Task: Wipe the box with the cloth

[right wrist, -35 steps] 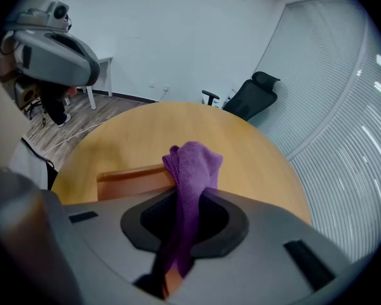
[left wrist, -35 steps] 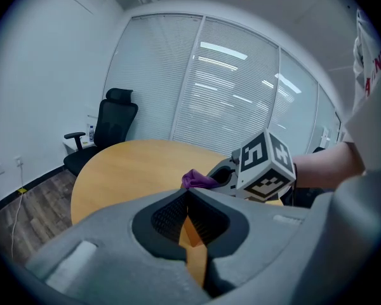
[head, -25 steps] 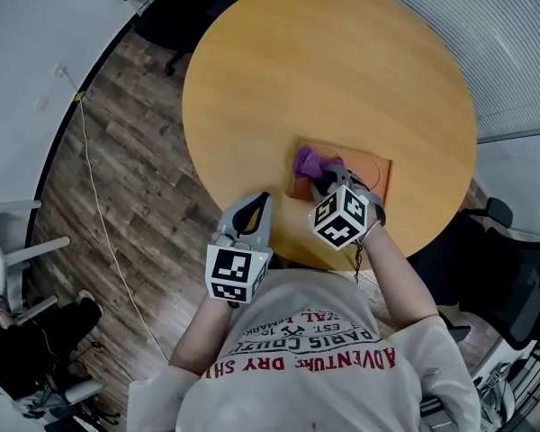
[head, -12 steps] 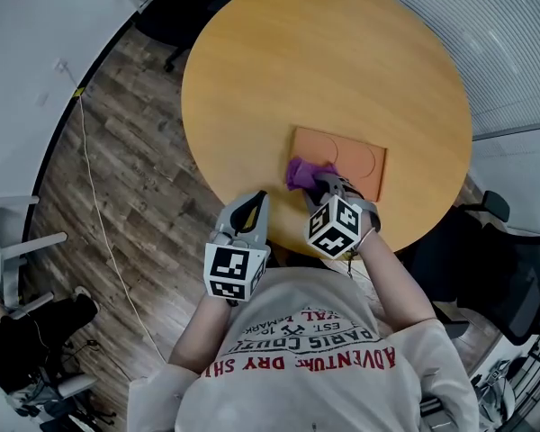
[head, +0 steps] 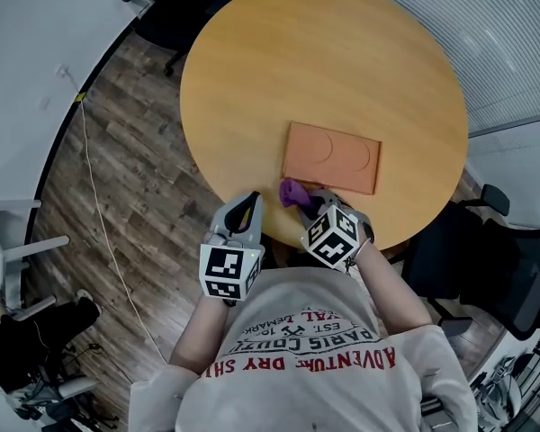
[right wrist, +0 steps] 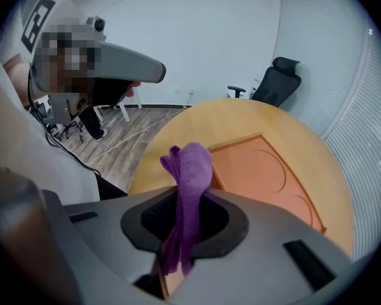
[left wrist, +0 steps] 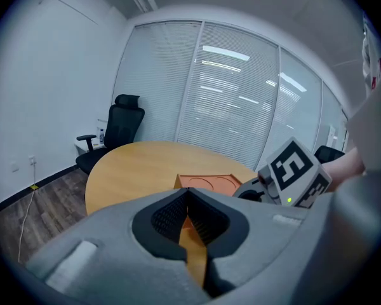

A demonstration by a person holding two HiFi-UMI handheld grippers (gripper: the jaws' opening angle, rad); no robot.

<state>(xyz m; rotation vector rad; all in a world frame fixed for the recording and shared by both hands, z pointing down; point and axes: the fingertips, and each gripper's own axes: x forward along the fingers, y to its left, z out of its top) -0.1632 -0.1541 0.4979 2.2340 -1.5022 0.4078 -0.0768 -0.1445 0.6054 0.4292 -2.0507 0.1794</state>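
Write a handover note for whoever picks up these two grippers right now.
Left gripper: jaws shut, empty, at the near edge of the round wooden table.
Right gripper: jaws shut on the purple cloth, by the near-left corner of the flat orange box; the cloth is off the box.
Done: cloth grasped; how much has been wiped does not show.
Left: lay the cloth on the box and wipe its top.

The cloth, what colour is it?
Purple. The cloth shows best in the right gripper view, pinched in the right hand-held gripper.
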